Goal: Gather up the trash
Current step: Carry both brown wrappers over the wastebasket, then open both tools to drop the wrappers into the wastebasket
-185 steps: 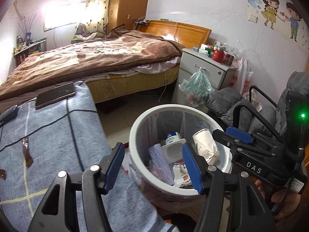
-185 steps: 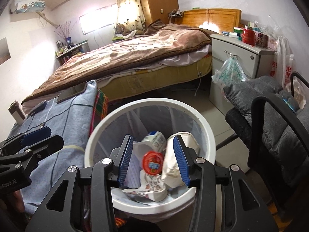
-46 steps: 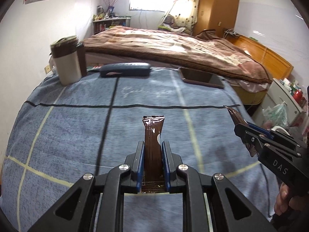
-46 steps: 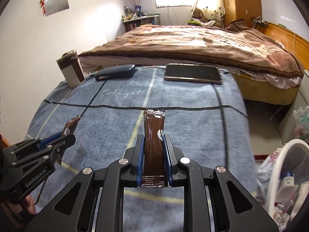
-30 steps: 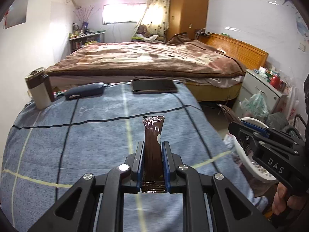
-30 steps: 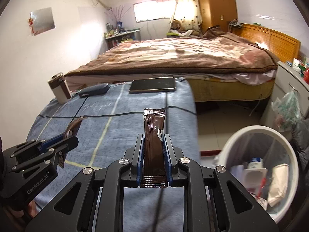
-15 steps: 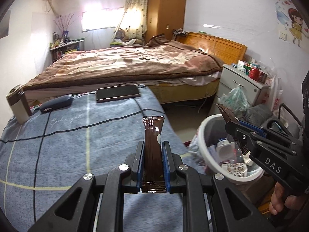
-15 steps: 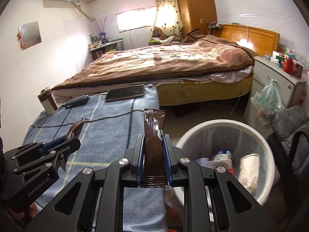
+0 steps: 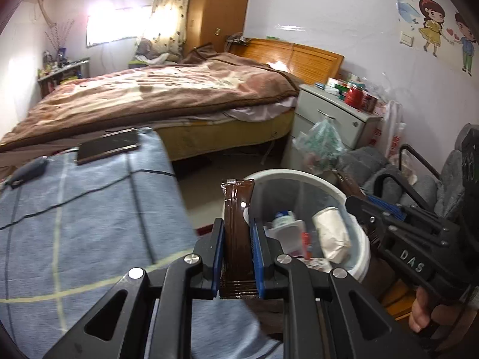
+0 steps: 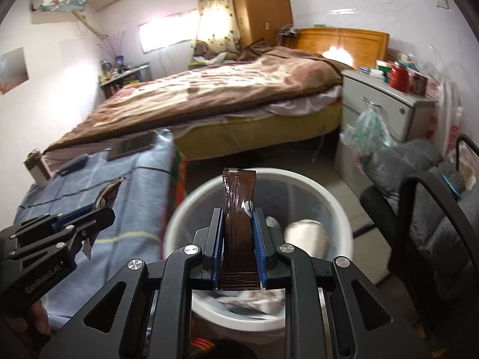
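Carrying trash binward | left tool (image 9: pixel 237 257) and right tool (image 10: pixel 238 261) each clenched on a brown sachet (image 9: pixel 238 209) (image 10: pixel 238 206) | white wastebasket (image 10: pixel 179 224) at 12 o'clock, ready for dropping

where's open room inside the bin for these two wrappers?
Bin: far side, under the rim, shows bare liner. Near side is crowded with a white cup, a small tub and paper scraps. Both tongs, left and right, are shut on brown wrappers.
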{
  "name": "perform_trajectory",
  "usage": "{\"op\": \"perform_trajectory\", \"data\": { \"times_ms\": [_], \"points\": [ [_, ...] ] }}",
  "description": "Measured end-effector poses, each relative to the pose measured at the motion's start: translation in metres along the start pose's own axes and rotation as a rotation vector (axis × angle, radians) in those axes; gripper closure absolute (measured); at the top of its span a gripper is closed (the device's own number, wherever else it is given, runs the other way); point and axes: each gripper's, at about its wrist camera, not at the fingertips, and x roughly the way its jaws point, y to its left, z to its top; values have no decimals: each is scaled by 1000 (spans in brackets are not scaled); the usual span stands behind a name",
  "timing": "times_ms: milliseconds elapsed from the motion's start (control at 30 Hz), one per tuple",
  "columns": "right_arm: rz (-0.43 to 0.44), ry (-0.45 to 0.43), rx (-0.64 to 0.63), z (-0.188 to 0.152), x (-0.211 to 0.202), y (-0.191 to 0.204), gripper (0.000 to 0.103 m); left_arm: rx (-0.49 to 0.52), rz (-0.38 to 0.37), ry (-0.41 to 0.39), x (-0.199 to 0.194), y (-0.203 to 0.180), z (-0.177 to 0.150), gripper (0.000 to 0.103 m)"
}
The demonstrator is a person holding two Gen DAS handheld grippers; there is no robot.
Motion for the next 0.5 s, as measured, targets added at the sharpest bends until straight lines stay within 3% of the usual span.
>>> {"op": "perform_trajectory", "data": {
  "times_ms": [167, 500],
  "points": [
    [-34, 35, 13, -8, 7, -19, 82, 21, -30, 36, 17, -23, -3, 84],
    [-42, 78, 42, -15, 16, -38, 81, 42, -17, 69, 36, -43, -7, 84]
  ]
}}
